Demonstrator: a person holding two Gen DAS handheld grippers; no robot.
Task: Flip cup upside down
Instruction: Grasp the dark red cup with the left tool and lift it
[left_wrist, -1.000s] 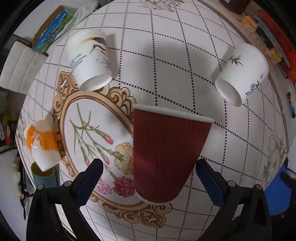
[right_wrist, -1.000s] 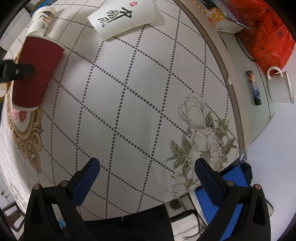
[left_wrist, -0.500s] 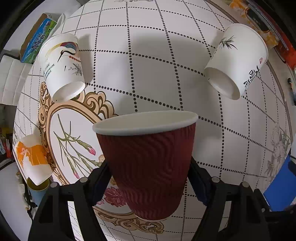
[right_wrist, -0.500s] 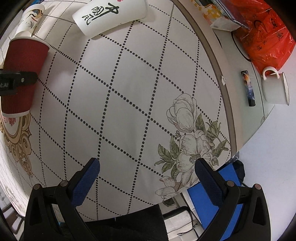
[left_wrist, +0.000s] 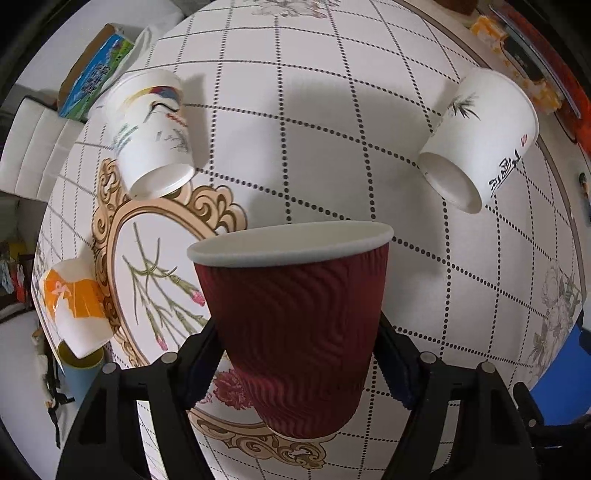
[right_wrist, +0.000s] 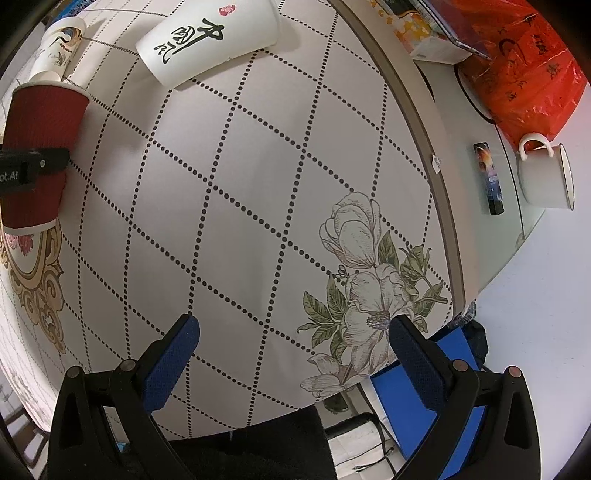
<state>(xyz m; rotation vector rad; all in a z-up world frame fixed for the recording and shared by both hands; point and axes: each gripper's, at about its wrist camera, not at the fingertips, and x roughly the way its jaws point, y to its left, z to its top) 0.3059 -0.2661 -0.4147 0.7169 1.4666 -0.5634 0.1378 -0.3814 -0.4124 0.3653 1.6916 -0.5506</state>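
A dark red ribbed paper cup (left_wrist: 295, 325) with a white rim stands mouth up between the fingers of my left gripper (left_wrist: 299, 354), which is shut on its sides. The cup seems lifted slightly off the table. In the right wrist view the same red cup (right_wrist: 37, 155) shows at the far left with a black finger of the left gripper (right_wrist: 33, 166) across it. My right gripper (right_wrist: 291, 354) is open and empty above the tablecloth near the table's front edge.
A patterned tablecloth (left_wrist: 332, 110) covers the round table. Upside-down paper cups stand around: one with a crane (left_wrist: 151, 133), one with calligraphy (left_wrist: 480, 136), one orange (left_wrist: 74, 306). A mug (right_wrist: 546, 177), a red bag (right_wrist: 524, 62) and a small dark stick (right_wrist: 489, 177) lie right.
My left gripper closed in on the red cup and gripped it; the cup now sits larger and a little higher in view. The right gripper drifted slightly and stayed open.
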